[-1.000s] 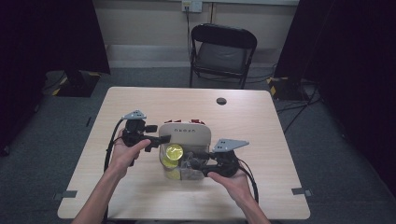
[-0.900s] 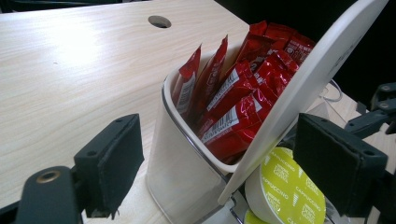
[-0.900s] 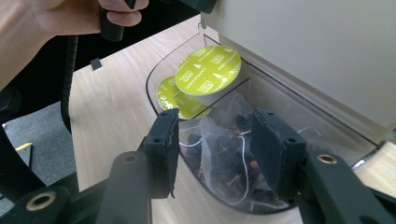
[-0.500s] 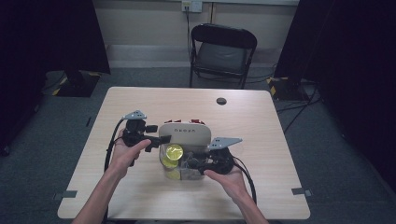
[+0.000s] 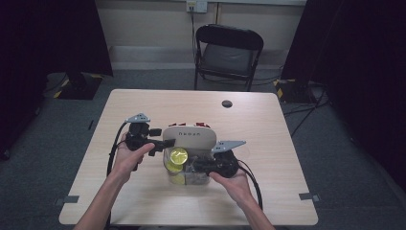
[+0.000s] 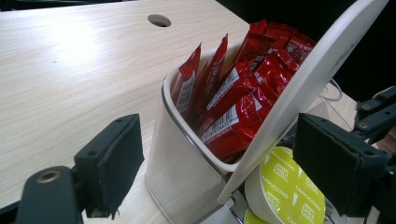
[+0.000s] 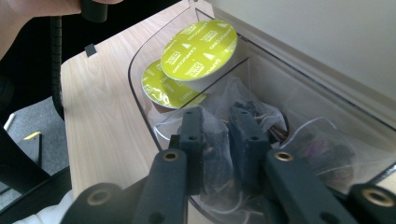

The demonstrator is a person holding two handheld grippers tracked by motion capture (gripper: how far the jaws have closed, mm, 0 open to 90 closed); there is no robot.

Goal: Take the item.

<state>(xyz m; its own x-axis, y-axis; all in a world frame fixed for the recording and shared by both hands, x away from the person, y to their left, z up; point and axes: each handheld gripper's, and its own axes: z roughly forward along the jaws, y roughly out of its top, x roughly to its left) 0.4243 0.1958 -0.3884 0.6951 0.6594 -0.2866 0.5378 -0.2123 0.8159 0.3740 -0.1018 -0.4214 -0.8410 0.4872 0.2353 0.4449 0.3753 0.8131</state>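
Right gripper (image 7: 218,140): jaws nearly together, having just been closing, and clenched on a clear sachet of dark tea (image 7: 217,154) that sits between the pads. The grip is made inside the near compartment of the clear organiser box (image 7: 140,100). In the high view the same gripper (image 5: 198,166) reaches into the box from the person's right side.

Left gripper (image 6: 215,170): jaws stand apart to either side of the box's white lid (image 6: 308,88), which is raised and tilted. One pad sits close against the lid's outer face; the other stands clear of the box wall, so whether the lid is actually pinched cannot be told. In the high view this gripper (image 5: 165,143) is at the lid's left edge.

Hard to make out: the sachet's contents are dark and blurred, and further sachets to the right in the same compartment (image 7: 322,149) are indistinct behind film. The lid cuts off the far part of the box in the right gripper view.

Task item: the box (image 5: 191,177) rests on the wooden table (image 5: 143,201), near the person's edge. Beside the tea compartment lie two yellow-green capsules marked cappuccino (image 7: 198,49), one overlapping the other. The rear compartment holds upright red packets (image 6: 233,98).
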